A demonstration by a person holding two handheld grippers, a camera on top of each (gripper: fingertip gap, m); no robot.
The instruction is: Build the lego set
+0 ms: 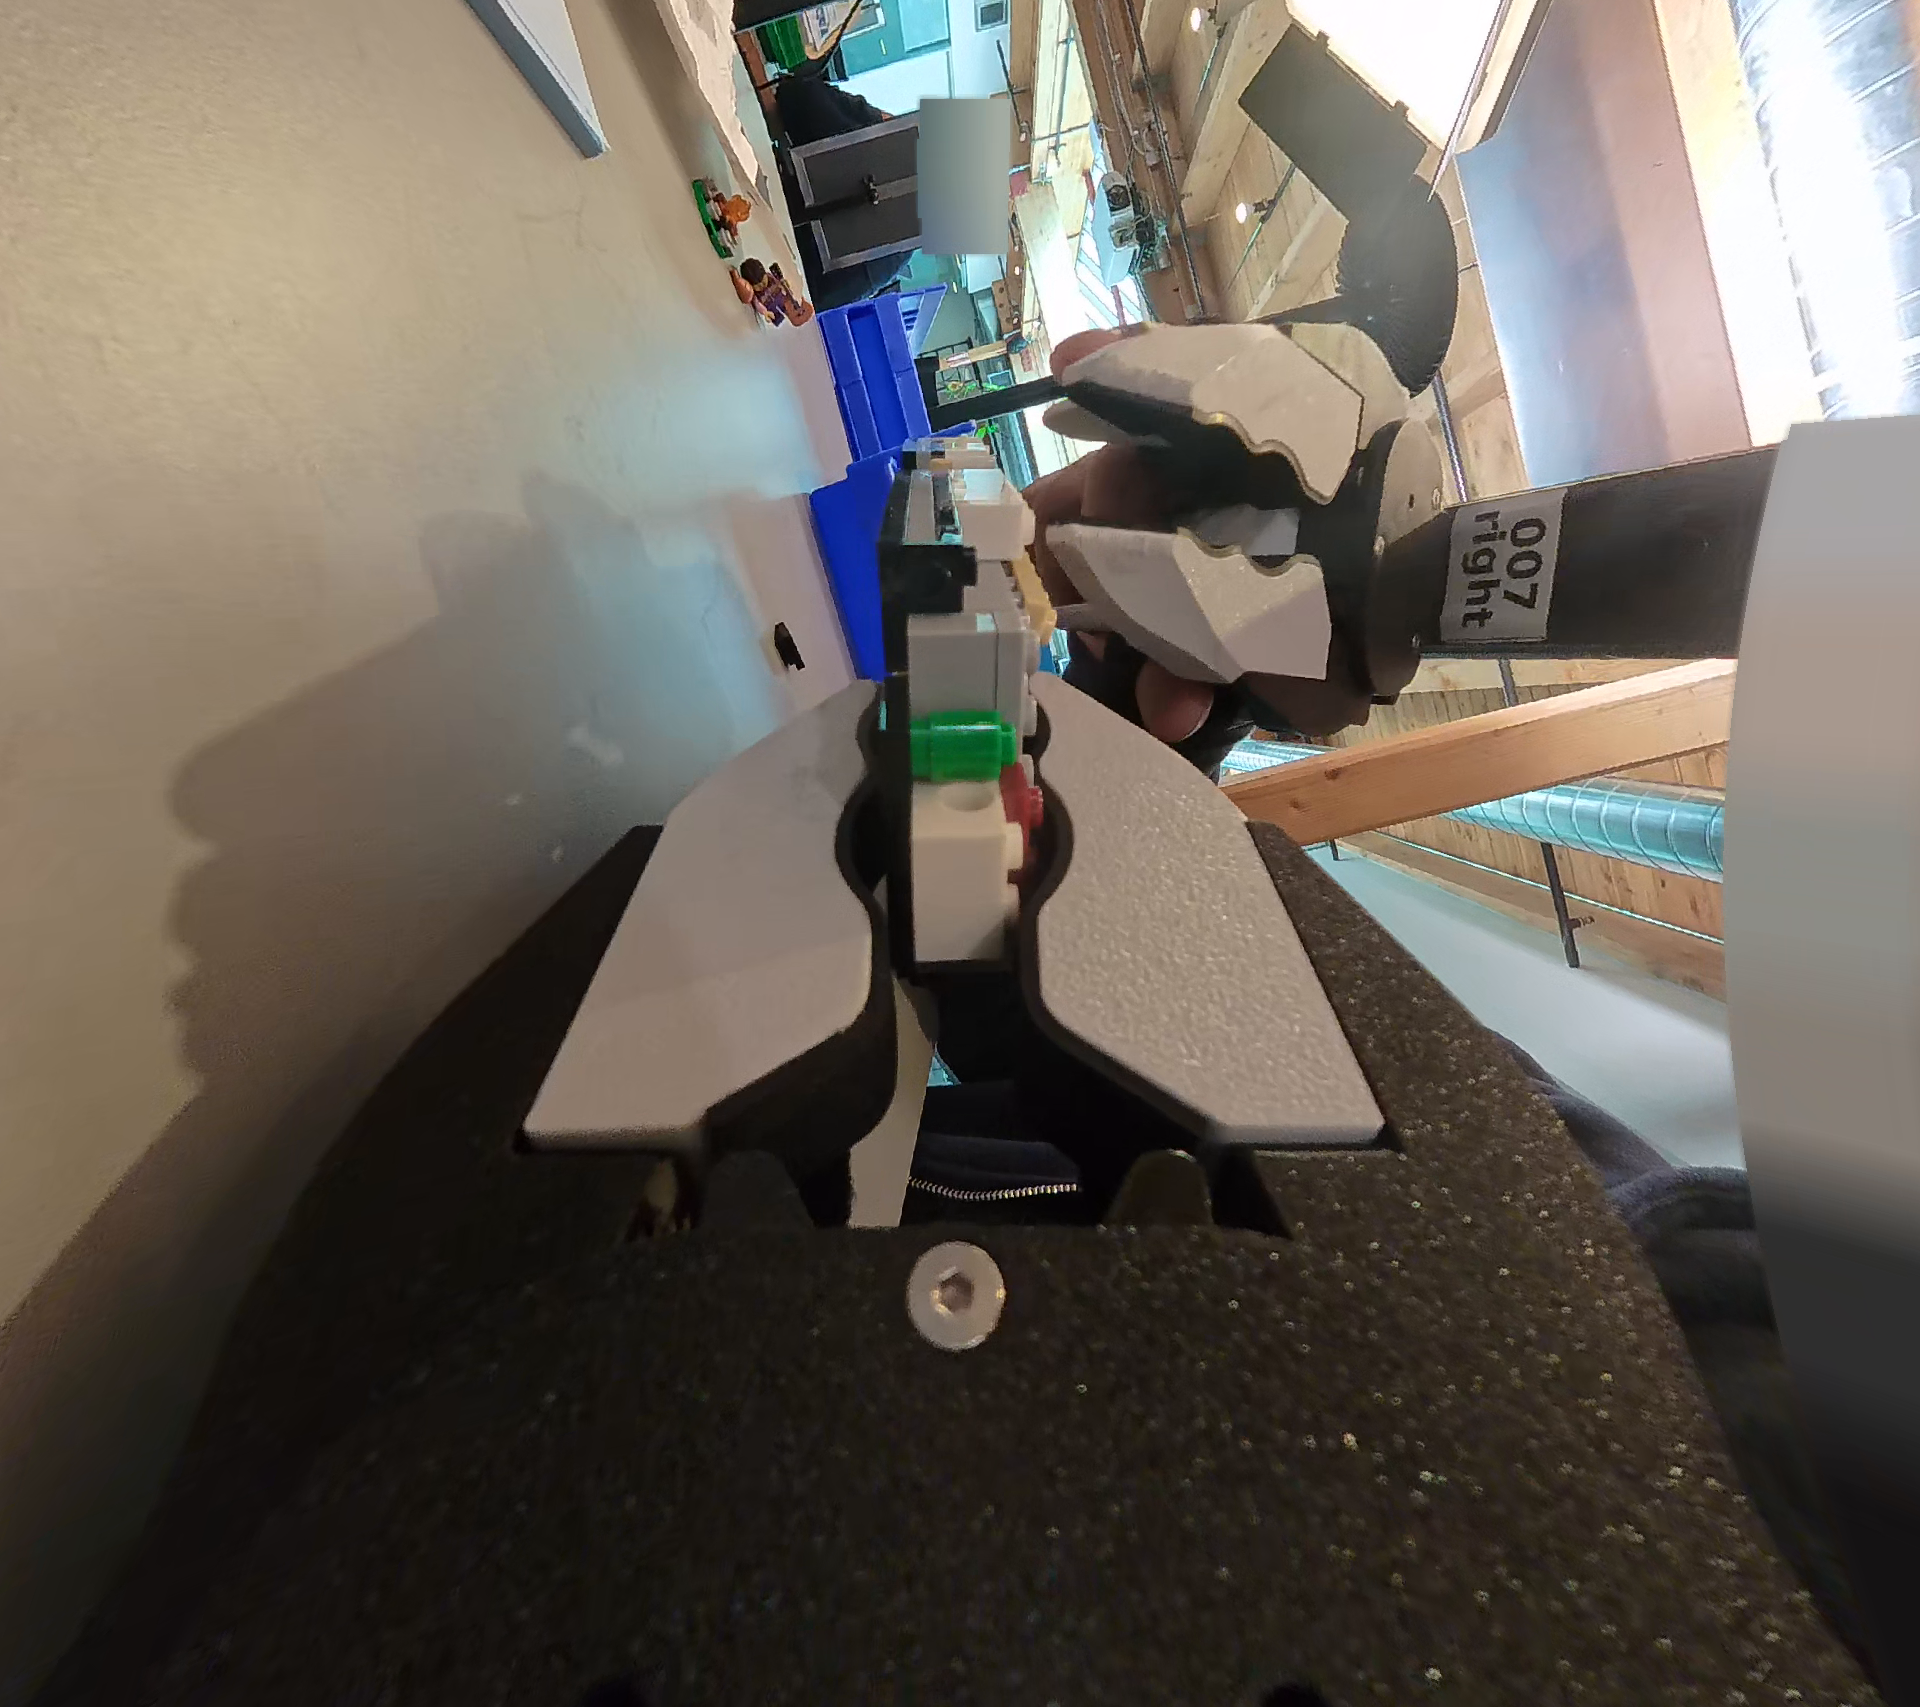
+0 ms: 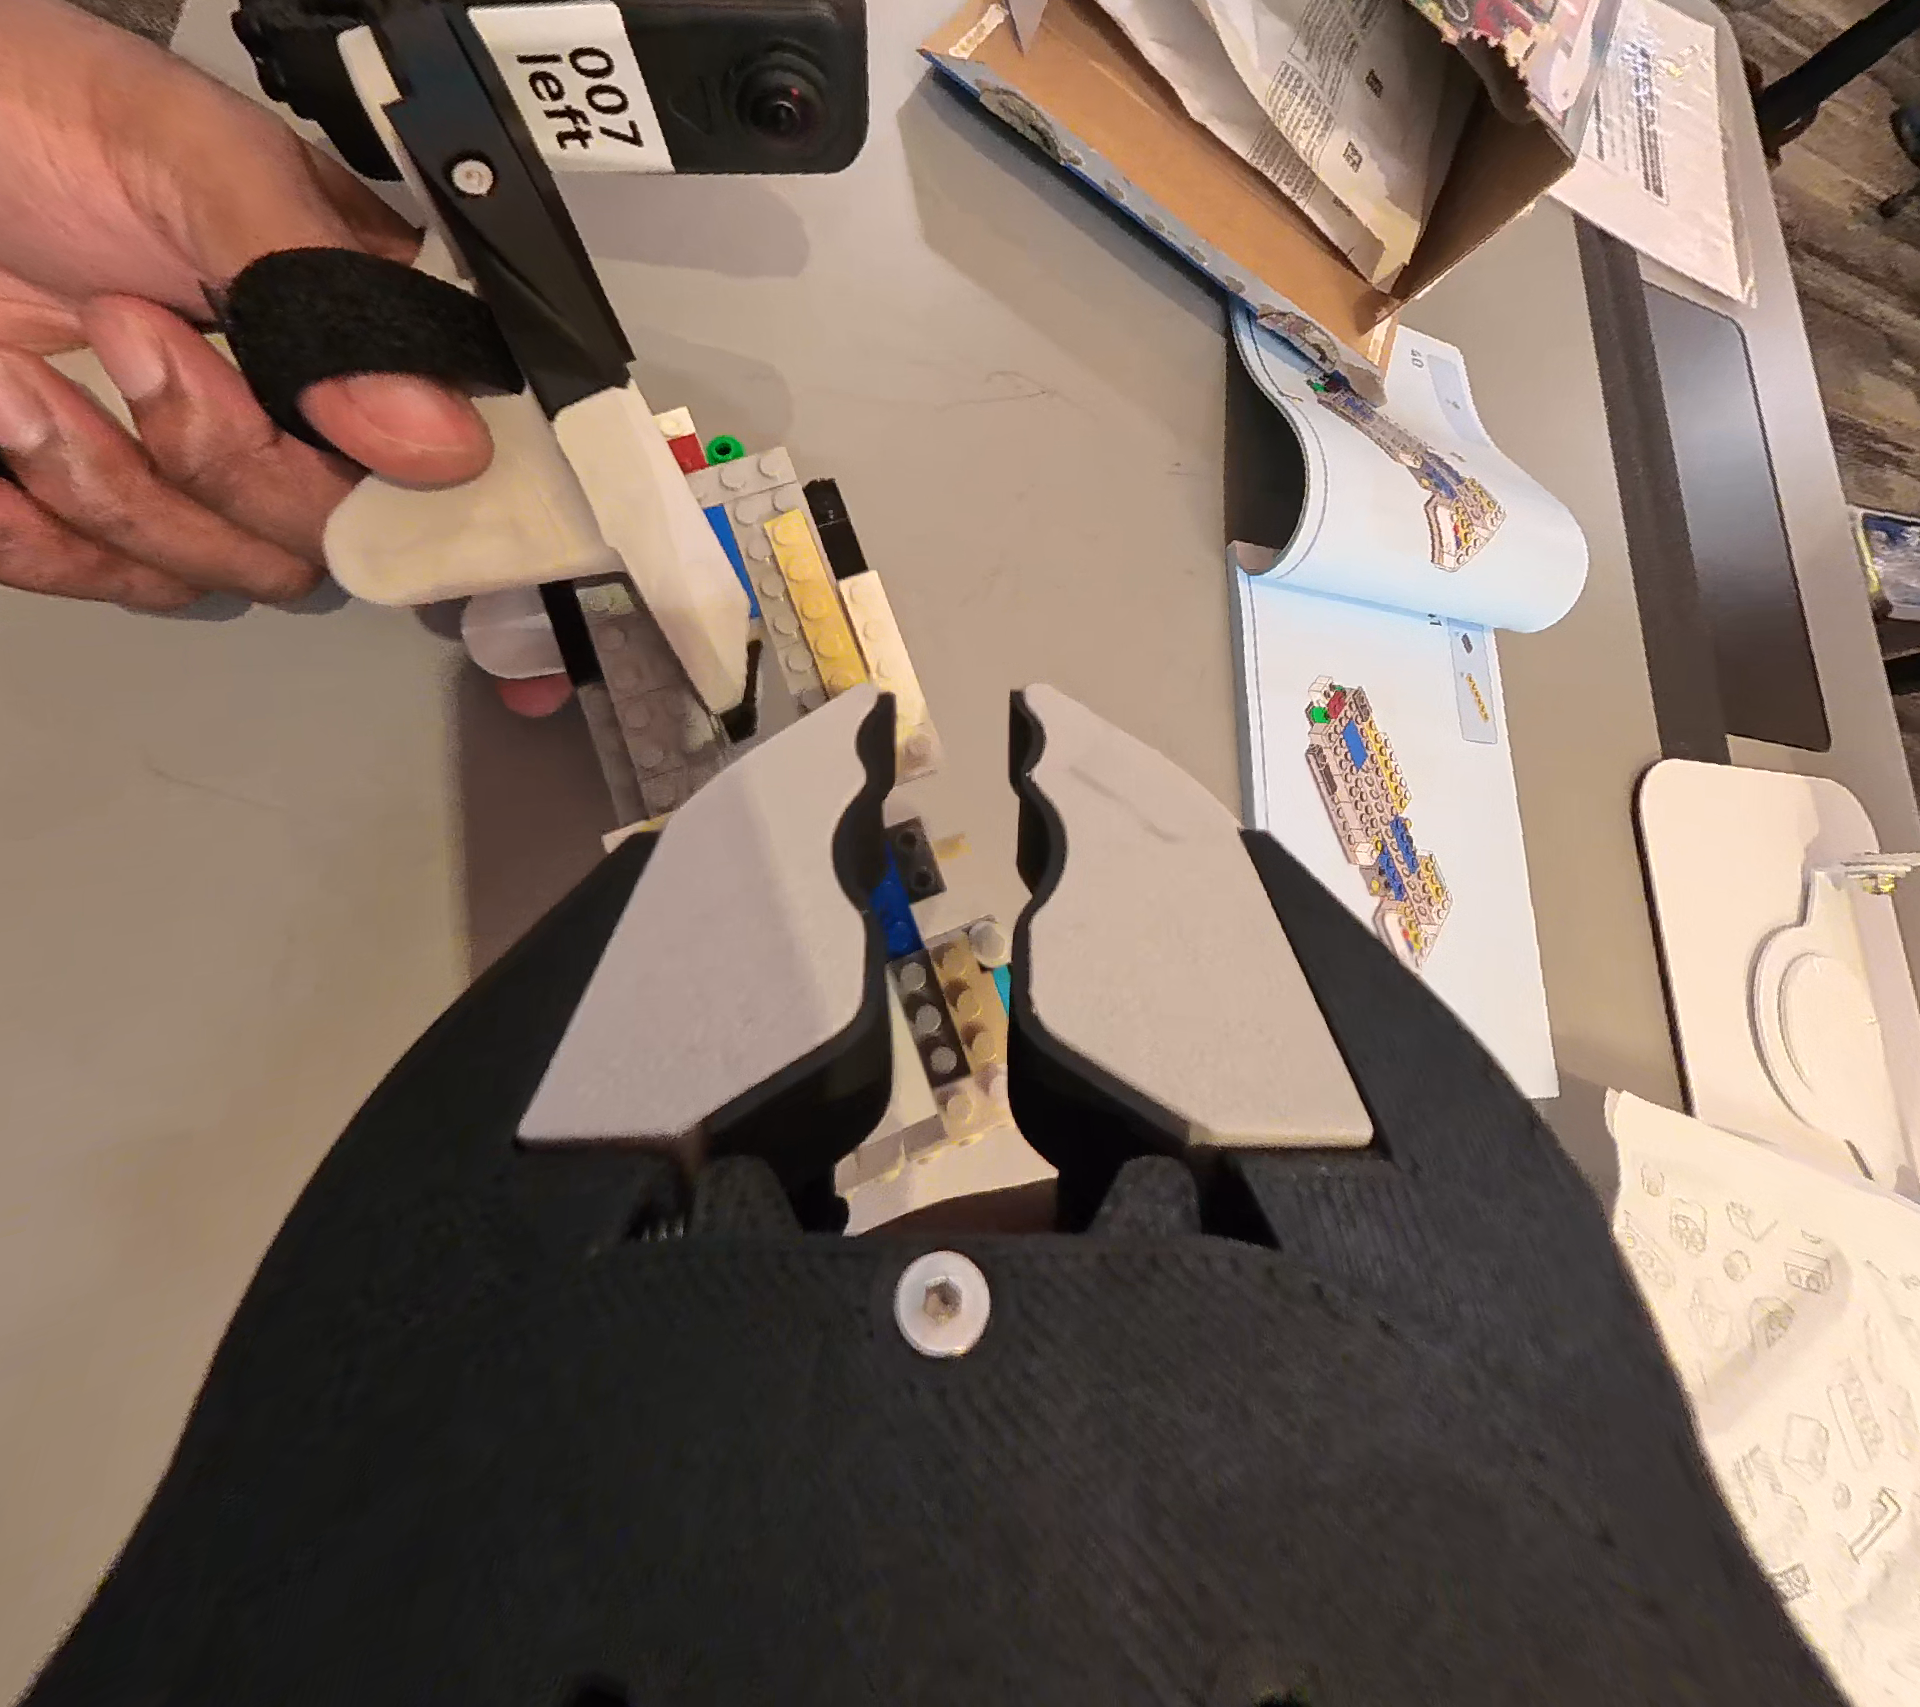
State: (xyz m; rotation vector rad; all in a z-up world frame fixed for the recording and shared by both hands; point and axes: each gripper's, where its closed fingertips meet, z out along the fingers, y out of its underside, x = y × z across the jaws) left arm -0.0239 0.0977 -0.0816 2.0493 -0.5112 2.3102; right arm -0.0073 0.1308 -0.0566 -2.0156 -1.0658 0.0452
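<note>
Left wrist view: my left gripper (image 1: 961, 784) clamps the near end of the brick model (image 1: 951, 670), stiff, light, liable to snap apart. Right wrist view: my right gripper (image 2: 951, 748), jaws narrowly parted, hovers above the model (image 2: 790, 577); grasp unclear.

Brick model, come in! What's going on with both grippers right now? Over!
Left gripper clamped on brick model end. Right gripper open above it, nothing pinched. Instruction booklet open alongside on table.
</note>
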